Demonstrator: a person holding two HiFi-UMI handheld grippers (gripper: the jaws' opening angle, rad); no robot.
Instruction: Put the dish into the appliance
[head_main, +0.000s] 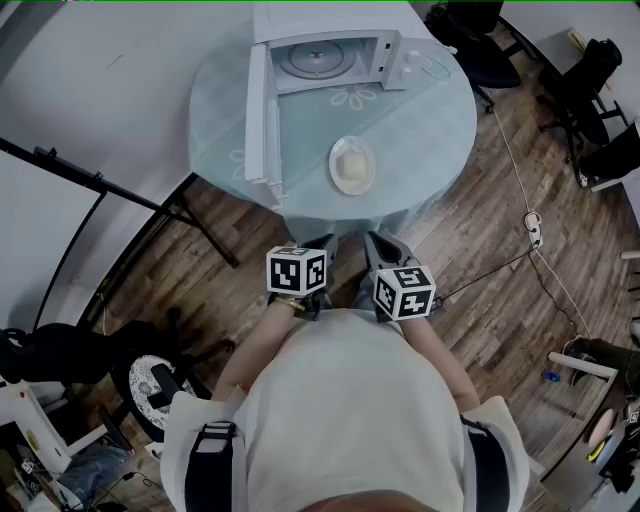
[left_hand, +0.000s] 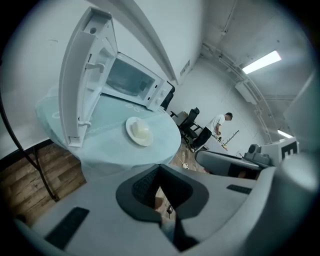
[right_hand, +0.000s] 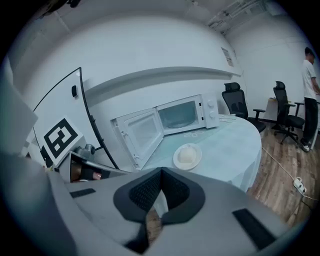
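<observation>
A white dish (head_main: 352, 165) with a pale lump of food on it sits on the round table (head_main: 420, 130), in front of the white microwave (head_main: 325, 50). The microwave's door (head_main: 262, 125) swings wide open to the left and the cavity with its turntable is bare. My left gripper (head_main: 322, 245) and right gripper (head_main: 378, 242) hover side by side off the table's near edge, both shut and holding nothing. In the left gripper view the dish (left_hand: 139, 131) lies beyond the shut gripper (left_hand: 160, 167). The right gripper view shows the dish (right_hand: 187, 156) ahead of its shut gripper (right_hand: 161, 171).
Black office chairs (head_main: 590, 70) stand at the right on the wood floor, with a cable and power strip (head_main: 533, 228). A black stand leg (head_main: 120, 190) runs at the left. A person (left_hand: 220, 125) stands far back in the room.
</observation>
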